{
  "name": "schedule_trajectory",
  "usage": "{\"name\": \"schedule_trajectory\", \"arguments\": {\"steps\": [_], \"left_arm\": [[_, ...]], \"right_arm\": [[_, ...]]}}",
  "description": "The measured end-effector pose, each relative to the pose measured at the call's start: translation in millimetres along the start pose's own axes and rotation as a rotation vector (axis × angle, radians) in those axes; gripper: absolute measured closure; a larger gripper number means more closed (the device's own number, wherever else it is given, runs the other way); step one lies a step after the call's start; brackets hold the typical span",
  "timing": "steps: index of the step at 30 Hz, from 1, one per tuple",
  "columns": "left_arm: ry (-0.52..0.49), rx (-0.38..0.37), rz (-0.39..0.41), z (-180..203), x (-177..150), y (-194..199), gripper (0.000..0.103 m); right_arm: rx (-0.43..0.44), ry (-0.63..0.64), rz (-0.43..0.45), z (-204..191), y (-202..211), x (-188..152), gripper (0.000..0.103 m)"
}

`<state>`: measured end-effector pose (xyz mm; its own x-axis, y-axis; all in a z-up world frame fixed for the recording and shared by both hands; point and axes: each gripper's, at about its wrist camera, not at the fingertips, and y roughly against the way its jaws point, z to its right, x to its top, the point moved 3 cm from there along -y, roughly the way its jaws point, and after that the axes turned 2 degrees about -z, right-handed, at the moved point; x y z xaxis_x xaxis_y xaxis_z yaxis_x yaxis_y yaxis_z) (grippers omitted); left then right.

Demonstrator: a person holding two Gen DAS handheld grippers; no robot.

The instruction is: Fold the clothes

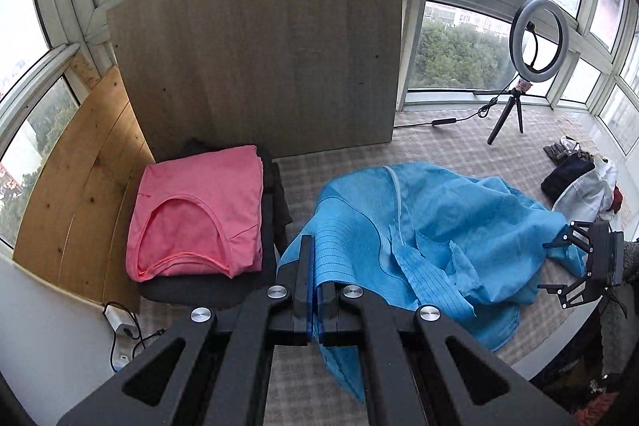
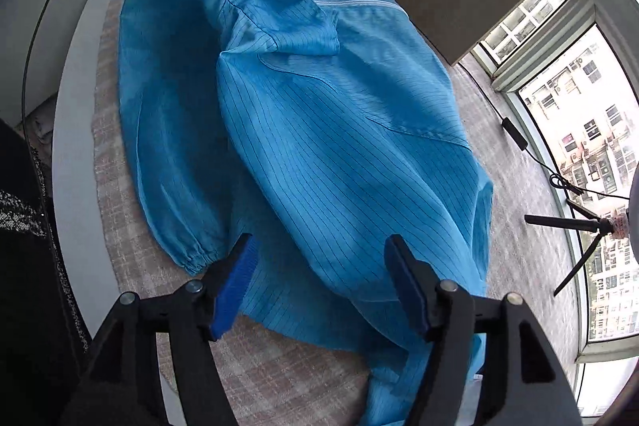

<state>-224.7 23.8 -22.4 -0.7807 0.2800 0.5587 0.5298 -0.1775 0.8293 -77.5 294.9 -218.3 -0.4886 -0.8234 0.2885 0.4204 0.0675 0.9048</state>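
Blue garment point(image 1: 419, 226), a thin pinstriped jacket with a white zipper, lies spread and rumpled over a checked cloth-covered table point(image 1: 459, 134), filling the middle and the 3 o'clock side of the left wrist view. Behind it, at 12 o'clock, a large wooden board point(image 1: 259, 54) leans upright against the windows. At 9 o'clock from the jacket, a folded pink top point(image 1: 195, 214) rests on a stack of dark clothes, close beside the blue fabric but not touching it. A ring light on a tripod point(image 1: 535, 42) stands on the table at 2 o'clock, well apart from the jacket, with a small pile of dark and white clothes point(image 1: 579, 182) at 3 o'clock. The left gripper point(image 1: 315, 290), at 6 o'clock in its own view, is pressed together and pinches an edge of the jacket, which hangs down from its fingers. The right gripper point(image 2: 319, 286) hovers just above the jacket's hem near an elastic cuff point(image 2: 195, 260); its blue-padded fingers point(image 2: 235, 286) stand spread apart, with cloth lying beneath and between them but the pads not pressing on it.
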Motion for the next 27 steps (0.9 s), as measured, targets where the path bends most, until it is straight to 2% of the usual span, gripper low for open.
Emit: {"name": "schedule_trajectory", "arguments": {"steps": [2,3,4,5,7,8,11,14,17,23,27], "left_arm": [[0.007,0.003,-0.007,-2.3,-2.2,-2.2,0.103],[0.009,0.006,-0.01,-3.9,-3.3,-3.0,0.103],[0.011,0.009,-0.014,-5.5,-4.5,-3.5,0.103],[0.011,0.012,-0.013,-6.9,-5.5,-2.8,0.103],[0.017,0.017,-0.004,-10.6,-4.2,1.9,0.103],[0.016,0.017,0.007,-11.3,-1.1,6.7,0.103],[0.001,0.008,0.055,-10.6,13.2,25.6,0.103],[-0.025,0.028,0.12,-7.8,34.6,54.0,0.103],[-0.064,0.049,0.218,-3.1,60.8,102.0,0.103],[-0.147,0.052,0.482,13.2,88.3,232.6,0.103],[-0.17,0.048,0.62,18.3,93.6,311.3,0.103]], "right_arm": [[-0.065,0.042,-0.043,0.4,-25.9,3.5,0.039],[-0.086,0.04,-0.065,4.2,-37.0,5.6,0.064],[-0.065,-0.006,-0.084,13.6,-41.8,9.1,0.092],[-0.011,-0.08,-0.08,27.2,-37.9,12.4,0.101],[0.057,-0.247,0.01,61.3,-8.7,15.9,0.102],[0.036,-0.31,0.058,80.3,12.9,17.6,0.102],[-0.067,-0.462,0.175,133.0,84.3,17.4,0.102],[-0.231,-0.514,0.258,169.3,158.7,20.4,0.103],[-0.391,-0.545,0.353,196.4,241.7,26.7,0.103],[-0.68,-0.584,0.574,198.3,416.2,19.6,0.103],[-0.792,-0.597,0.701,175.6,505.2,10.8,0.103]]}}
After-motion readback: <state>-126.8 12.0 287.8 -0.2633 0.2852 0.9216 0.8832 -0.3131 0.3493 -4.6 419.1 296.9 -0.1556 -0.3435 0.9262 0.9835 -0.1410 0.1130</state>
